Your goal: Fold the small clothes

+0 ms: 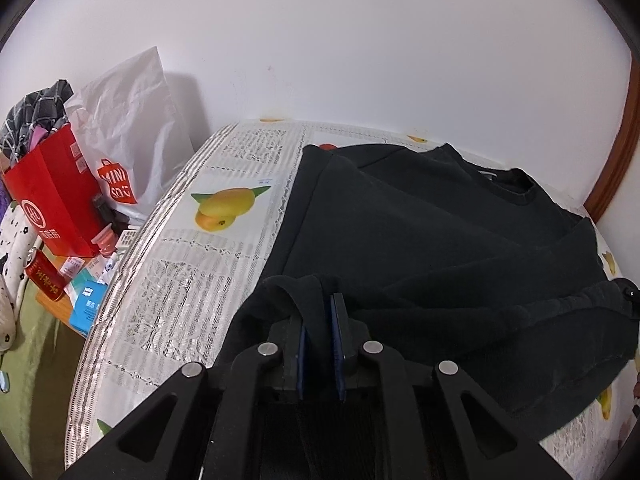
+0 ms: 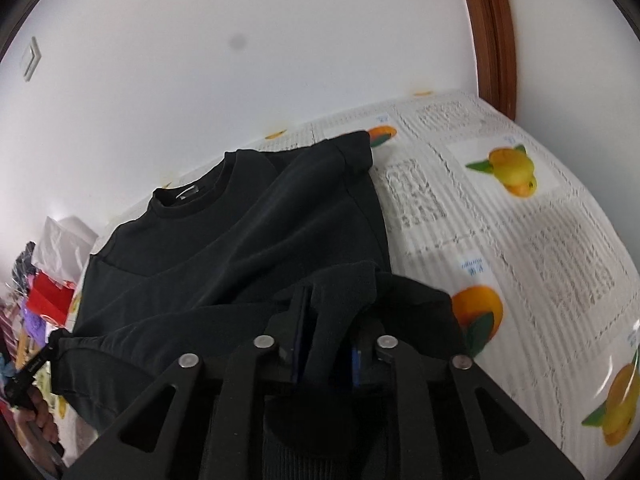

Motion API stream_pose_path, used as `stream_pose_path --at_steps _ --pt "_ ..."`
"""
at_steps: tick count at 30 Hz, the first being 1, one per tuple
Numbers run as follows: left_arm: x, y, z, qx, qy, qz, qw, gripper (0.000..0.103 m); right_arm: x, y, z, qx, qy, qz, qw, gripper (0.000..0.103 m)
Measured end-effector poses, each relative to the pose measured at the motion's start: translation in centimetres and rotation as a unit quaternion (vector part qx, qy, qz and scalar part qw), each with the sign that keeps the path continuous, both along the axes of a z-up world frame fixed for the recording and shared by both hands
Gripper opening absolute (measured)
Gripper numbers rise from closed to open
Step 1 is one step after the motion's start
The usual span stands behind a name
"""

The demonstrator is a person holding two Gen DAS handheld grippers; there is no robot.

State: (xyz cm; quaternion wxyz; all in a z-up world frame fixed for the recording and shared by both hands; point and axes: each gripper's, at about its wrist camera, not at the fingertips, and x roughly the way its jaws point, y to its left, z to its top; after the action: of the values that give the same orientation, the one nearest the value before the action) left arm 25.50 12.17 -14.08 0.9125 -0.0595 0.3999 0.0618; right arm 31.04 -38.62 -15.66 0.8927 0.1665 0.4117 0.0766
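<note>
Left wrist view: a black sweatshirt (image 1: 420, 232) lies spread on a table covered with a fruit-print cloth (image 1: 208, 248), its collar toward the white wall (image 1: 360, 40) and its hem lifted and carried over the body by two hand-held tongs. The left gripper (image 1: 320, 320) has a pinch of the ribbed hem between its blue pads, which stand close together on the fabric. In the right wrist view, the right gripper (image 2: 326, 328) holds the other end of the hem; its jaws sit a little wider, with a thick bunch of cloth between them, and whether the pads still press on it cannot be told for sure. A hand (image 2: 40, 412) shows at the lower left of that view, below the left tool. A red paper bag (image 1: 52, 200) and a white shopping bag (image 1: 132, 132) stand beyond the table's left edge.

The garment looks soft, limp and fairly thick, likely light to lift yet prone to sag and bunch between the two holds. The doubled hem ribbing appears the surest place to grip, at both corners, kept taut so the fold lands straight.
</note>
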Motion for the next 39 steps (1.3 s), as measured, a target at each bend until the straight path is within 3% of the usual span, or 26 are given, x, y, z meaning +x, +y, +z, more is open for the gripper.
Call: stream_pose_path --at_steps 4,7,12,15,21,29,32,34,36,39 --pt "-1.6 0.7 0.8 -0.016 -0.004 -0.016 0.9997 0.021 -2.5 -0.7 1.1 0.000 -0.001 0.008 1.000 0.050" --pt "-3.4 1.7 1.3 -0.031 -0.012 -0.021 0.9992 0.038 -5.1 -1.3 2.0 -0.027 -0.025 0.008 0.999 0.050" --pt "-6.2 3.8 0.6 -0.043 -0.008 -0.008 0.9990 0.039 -7.7 -3.4 1.0 -0.065 -0.017 -0.026 0.997 0.050" --pt "-6.9 5.2 -0.6 -0.069 0.008 -0.002 0.9976 0.042 -8.0 -4.8 -1.0 -0.041 0.012 -0.035 0.998 0.050" --pt "-6.4 6.4 -2.5 -0.091 0.035 -0.001 0.9953 0.047 -7.7 -5.3 -2.8 0.027 0.021 -0.019 0.999 0.050" --pt "-4.6 5.0 -3.8 -0.073 0.046 -0.015 0.9962 0.047 -6.2 -3.6 -3.7 0.010 0.027 -0.022 0.999 0.047" --pt "-4.5 4.6 -3.7 -0.070 0.045 -0.022 0.9963 0.032 -6.2 -3.1 -3.5 0.005 0.020 -0.001 1.000 0.027" --pt "-4.8 4.0 -3.4 -0.055 0.040 -0.027 0.9973 0.017 -6.6 -3.0 -3.3 -0.004 0.016 0.002 1.000 0.020" --pt "-5.4 3.4 -3.0 -0.030 0.037 -0.027 0.9985 0.011 -7.0 -3.0 -3.1 -0.004 0.016 0.006 1.000 0.017" --pt "-6.5 3.4 -2.6 -0.031 0.034 -0.028 0.9985 0.010 -7.9 -3.5 -3.0 0.010 0.018 0.007 1.000 0.016"
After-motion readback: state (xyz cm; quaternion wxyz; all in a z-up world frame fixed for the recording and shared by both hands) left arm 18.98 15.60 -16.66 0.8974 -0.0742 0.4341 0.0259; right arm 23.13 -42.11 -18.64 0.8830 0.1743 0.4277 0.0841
